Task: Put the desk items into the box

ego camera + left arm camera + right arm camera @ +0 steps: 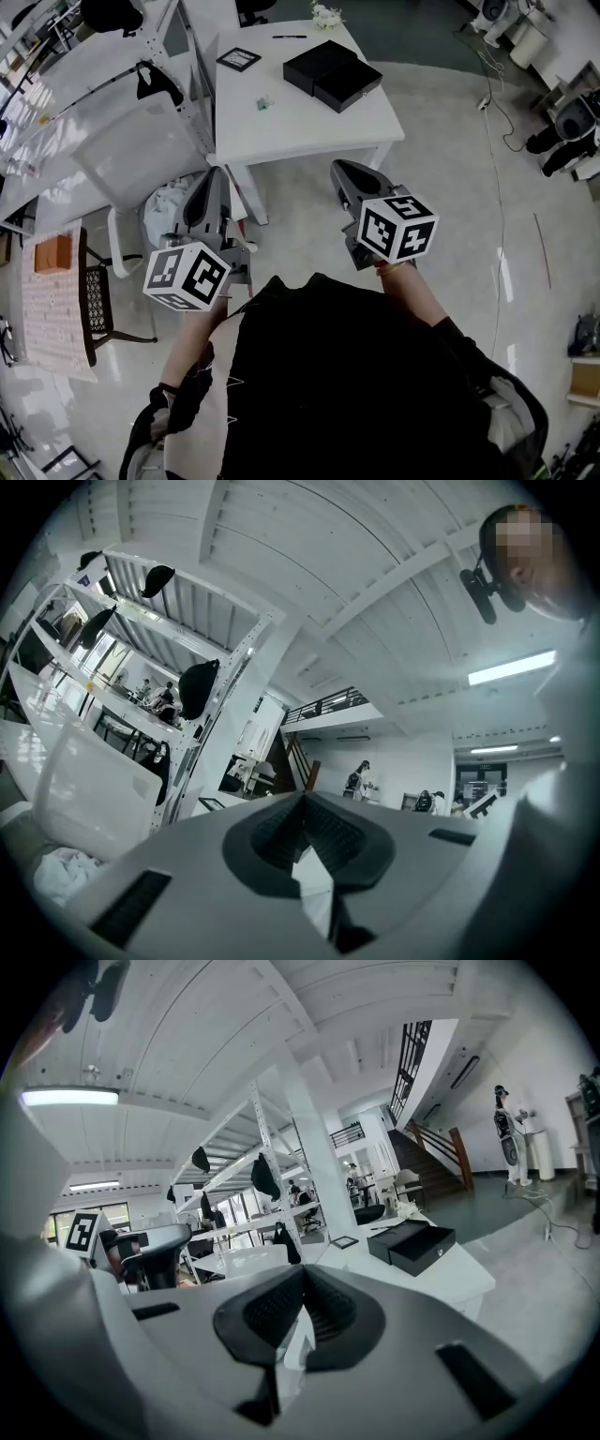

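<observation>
Left tongs (208,187) are pressed together, empty, held short of the white bench (309,127). On it: a frame (238,59), a small green bit (265,103), a pen (289,37), then the black box (333,75) (all well apart from me). Right tongs (349,178) squeezed together too, empty, probably since nothing's reachable yet.

white table (300,127) w/ black box (333,75), pic frame (238,59), pen (289,37) & sm. item (265,103).

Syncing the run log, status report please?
Left gripper, right gripper: jaws shut, empty, short of the table. Black box, frame, pen on it, untouched. White chair left of table, off the path.
</observation>
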Demonstrator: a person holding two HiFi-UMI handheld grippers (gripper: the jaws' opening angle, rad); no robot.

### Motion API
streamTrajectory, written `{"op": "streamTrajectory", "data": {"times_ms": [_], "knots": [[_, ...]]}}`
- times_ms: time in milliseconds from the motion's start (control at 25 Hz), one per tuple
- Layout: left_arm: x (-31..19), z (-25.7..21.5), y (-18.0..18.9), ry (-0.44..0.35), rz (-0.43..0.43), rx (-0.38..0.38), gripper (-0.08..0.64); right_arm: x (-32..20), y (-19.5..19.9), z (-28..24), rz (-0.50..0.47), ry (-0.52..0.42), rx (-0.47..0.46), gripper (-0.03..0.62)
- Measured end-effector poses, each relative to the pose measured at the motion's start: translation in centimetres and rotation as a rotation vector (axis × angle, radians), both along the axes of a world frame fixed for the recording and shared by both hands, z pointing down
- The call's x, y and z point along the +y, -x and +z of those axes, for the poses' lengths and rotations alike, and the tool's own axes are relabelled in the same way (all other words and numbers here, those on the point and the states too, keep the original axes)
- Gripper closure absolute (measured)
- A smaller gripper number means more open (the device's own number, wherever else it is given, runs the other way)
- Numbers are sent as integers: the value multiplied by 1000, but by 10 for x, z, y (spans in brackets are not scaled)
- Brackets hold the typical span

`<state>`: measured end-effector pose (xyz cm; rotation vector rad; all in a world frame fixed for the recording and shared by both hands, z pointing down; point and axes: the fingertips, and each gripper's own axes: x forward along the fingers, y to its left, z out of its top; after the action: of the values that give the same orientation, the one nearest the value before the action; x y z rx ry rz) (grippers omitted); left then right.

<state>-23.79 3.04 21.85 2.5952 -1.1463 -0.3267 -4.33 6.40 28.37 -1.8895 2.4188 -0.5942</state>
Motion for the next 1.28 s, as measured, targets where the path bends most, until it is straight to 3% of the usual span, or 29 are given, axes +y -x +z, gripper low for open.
{"op": "streamTrajectory", "data": {"times_ms": [680, 960, 1280], "knots": [[-47, 5, 10, 3, -28, 24, 550, -52, 1, -1, -9, -28, -9, 584], [-62, 11, 4, 28, -34, 32, 549, -69, -3, 6, -30, 4, -1, 532], [-107, 8, 11, 32, -125, 23, 551, -133, -6, 13, -109, 28, -1, 487]]}}
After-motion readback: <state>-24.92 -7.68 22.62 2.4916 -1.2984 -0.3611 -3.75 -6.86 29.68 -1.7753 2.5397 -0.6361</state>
